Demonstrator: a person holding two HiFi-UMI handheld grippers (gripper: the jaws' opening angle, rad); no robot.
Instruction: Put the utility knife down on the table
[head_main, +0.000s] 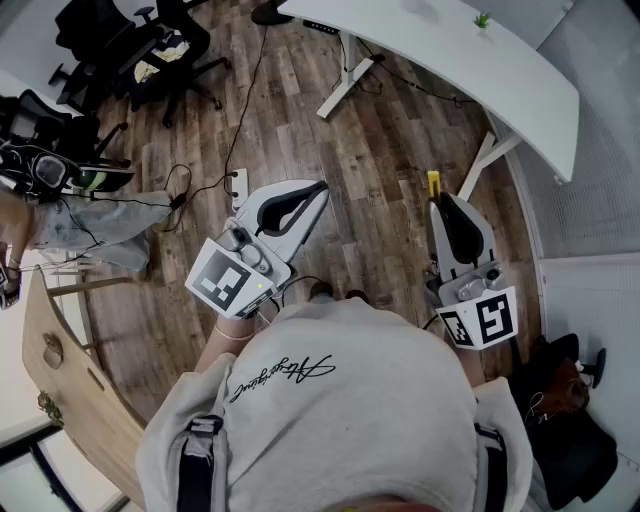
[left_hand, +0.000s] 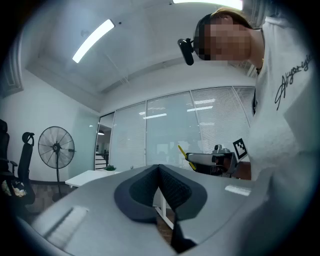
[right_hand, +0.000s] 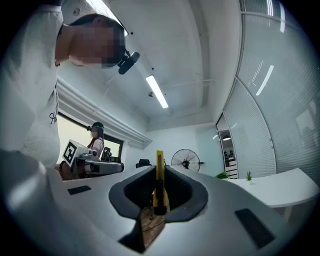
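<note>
A yellow utility knife (right_hand: 159, 180) stands upright between the jaws of my right gripper (right_hand: 159, 167), which is shut on it. From the head view, the knife's yellow tip (head_main: 433, 184) sticks out past the right gripper (head_main: 437, 198), held in the air above the wooden floor. The white table (head_main: 480, 60) lies ahead at the upper right, apart from both grippers. My left gripper (head_main: 320, 188) is held level to the left, its jaws shut with nothing in them (left_hand: 159, 167). The left gripper view shows the right gripper with the knife (left_hand: 182, 151) across from it.
Black office chairs (head_main: 160, 50) stand at the far left. Cables and a power strip (head_main: 238, 185) lie on the floor. A wooden piece (head_main: 60, 370) sits at the near left and a dark bag (head_main: 570, 400) at the near right. A standing fan (right_hand: 185, 160) is in the background.
</note>
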